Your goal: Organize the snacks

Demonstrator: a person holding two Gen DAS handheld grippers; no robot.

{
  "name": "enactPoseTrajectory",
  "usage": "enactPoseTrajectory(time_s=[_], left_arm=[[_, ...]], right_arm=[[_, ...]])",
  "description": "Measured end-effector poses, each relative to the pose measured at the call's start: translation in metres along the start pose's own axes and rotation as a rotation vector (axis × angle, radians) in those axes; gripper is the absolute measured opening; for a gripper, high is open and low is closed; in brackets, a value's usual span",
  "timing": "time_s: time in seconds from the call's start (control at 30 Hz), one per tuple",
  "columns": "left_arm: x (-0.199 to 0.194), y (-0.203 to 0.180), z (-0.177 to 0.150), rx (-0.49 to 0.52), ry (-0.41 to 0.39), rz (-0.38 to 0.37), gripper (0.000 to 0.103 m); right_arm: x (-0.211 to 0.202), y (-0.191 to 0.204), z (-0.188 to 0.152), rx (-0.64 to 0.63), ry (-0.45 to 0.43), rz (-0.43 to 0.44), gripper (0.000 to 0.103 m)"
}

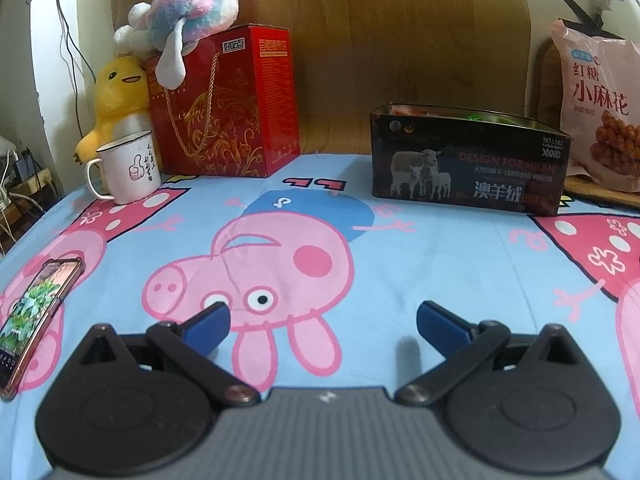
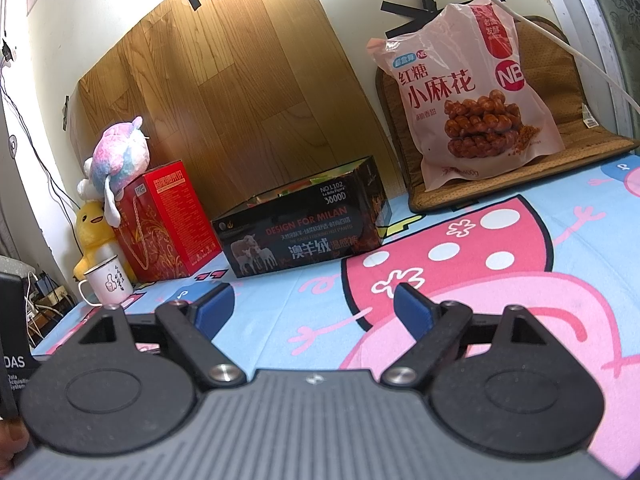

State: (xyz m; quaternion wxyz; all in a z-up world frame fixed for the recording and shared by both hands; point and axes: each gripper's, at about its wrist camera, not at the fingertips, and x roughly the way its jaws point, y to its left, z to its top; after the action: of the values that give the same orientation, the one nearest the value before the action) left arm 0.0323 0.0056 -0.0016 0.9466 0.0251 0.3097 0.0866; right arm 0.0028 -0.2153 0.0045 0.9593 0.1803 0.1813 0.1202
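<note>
A black open-top box (image 1: 468,164) with sheep printed on it stands at the back of the cartoon-pig cloth; colourful snack packets peek over its rim. It also shows in the right wrist view (image 2: 300,236). A large pink bag of fried dough twists (image 2: 476,96) leans upright on a woven mat behind and to the right of the box, also seen in the left wrist view (image 1: 596,108). My left gripper (image 1: 323,322) is open and empty, low over the cloth, well short of the box. My right gripper (image 2: 313,306) is open and empty, in front of the box.
A red gift box (image 1: 228,108) with a pastel plush (image 1: 192,8) on top stands back left, beside a yellow duck plush (image 1: 116,96) and a white enamel mug (image 1: 128,168). A phone (image 1: 32,316) lies at the left. A wooden board (image 2: 232,92) leans on the wall behind.
</note>
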Motion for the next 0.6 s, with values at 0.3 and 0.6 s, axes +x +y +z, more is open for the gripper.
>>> enactPoseTrajectory(time_s=[0.3,0.6], left_arm=[[0.0,-0.0009,-0.0001,0.003,0.004,0.013,0.103],[0.0019,0.0001,0.0001,-0.002,0.019,0.013,0.103]], right_arm=[[0.0001,-0.0004,-0.0004,0.0,-0.001,0.001,0.089],[-0.0001,-0.0001,-0.0005,0.001,-0.001,0.0,0.089]])
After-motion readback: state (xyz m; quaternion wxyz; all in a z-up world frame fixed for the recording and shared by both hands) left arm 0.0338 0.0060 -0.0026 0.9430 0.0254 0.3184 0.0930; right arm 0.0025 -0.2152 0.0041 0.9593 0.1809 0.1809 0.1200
